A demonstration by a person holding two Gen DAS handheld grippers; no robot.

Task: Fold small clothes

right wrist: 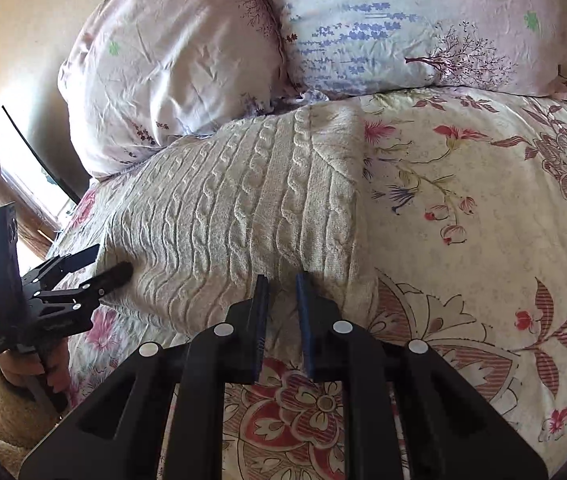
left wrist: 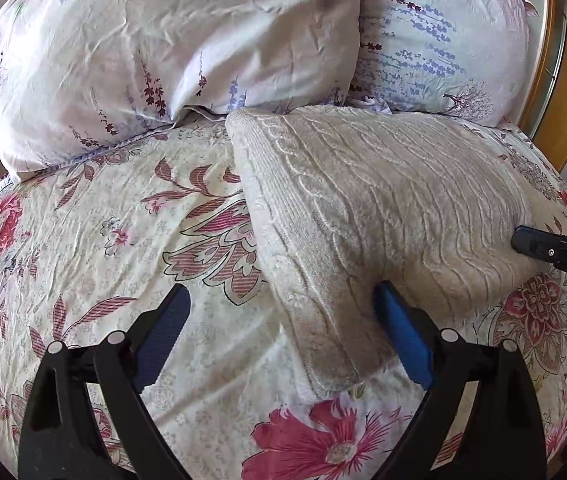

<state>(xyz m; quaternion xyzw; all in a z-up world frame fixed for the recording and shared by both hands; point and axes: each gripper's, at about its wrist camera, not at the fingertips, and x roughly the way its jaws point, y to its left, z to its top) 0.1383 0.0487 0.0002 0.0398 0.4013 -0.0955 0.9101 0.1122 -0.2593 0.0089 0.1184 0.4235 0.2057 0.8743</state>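
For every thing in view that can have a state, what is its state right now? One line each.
Knit sweater: folded into a block, flat on the bed.
Left gripper: open wide, one finger on the sweater's corner, the other over the sheet.
Right gripper: nearly shut at the sweater's near edge; whether it pinches fabric I cannot tell.
Left pillow: propped up, creased.
Right pillow: lying at the head of the bed.
Bed sheet: spread, lightly wrinkled.
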